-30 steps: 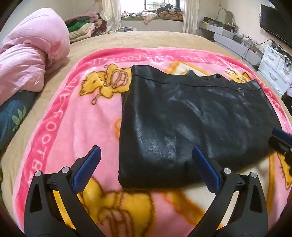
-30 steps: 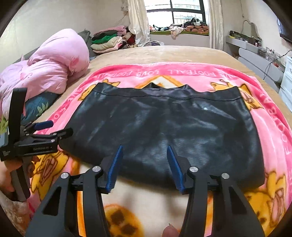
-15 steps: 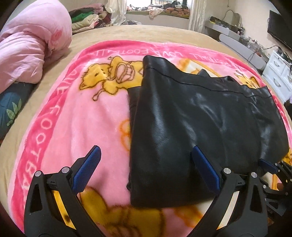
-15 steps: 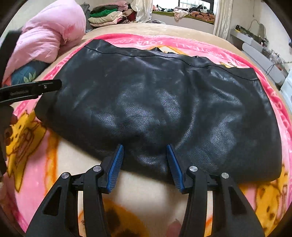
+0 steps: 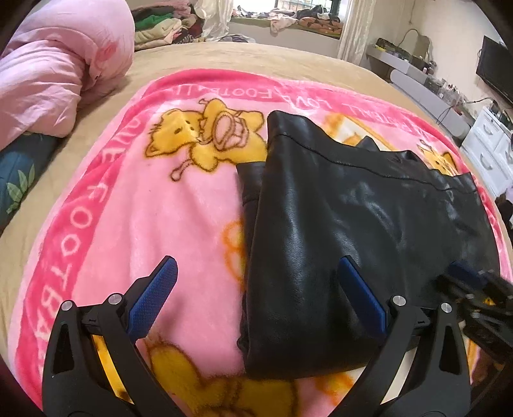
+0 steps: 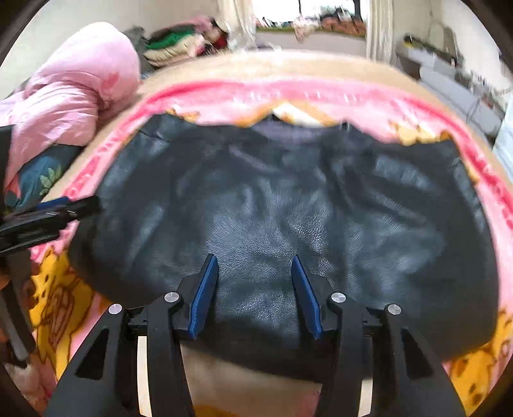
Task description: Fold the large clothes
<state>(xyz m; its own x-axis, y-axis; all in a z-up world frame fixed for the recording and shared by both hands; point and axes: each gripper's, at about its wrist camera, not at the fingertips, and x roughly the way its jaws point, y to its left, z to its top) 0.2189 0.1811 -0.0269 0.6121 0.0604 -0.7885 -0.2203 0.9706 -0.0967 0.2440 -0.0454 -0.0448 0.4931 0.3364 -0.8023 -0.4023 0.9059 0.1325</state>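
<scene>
Glossy black leather garment (image 5: 362,231), grained and folded, is laid on fleecy pink cartoon blanket (image 5: 166,199); left gripper (image 5: 256,298) and right gripper (image 6: 255,295) are held spread; beige bed (image 5: 256,61).

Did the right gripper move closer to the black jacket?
Yes. The right gripper went forward: the black jacket now fills its view and lies between its fingers, hiding more of the pink blanket.

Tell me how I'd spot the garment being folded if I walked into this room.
Find the bed with the pink cartoon blanket spread over it. On that blanket lies the garment, flat and partly folded. It is the only black, shiny, leather-like thing there; the pink quilt and the stacked clothes beyond are soft and pale or bright.
</scene>
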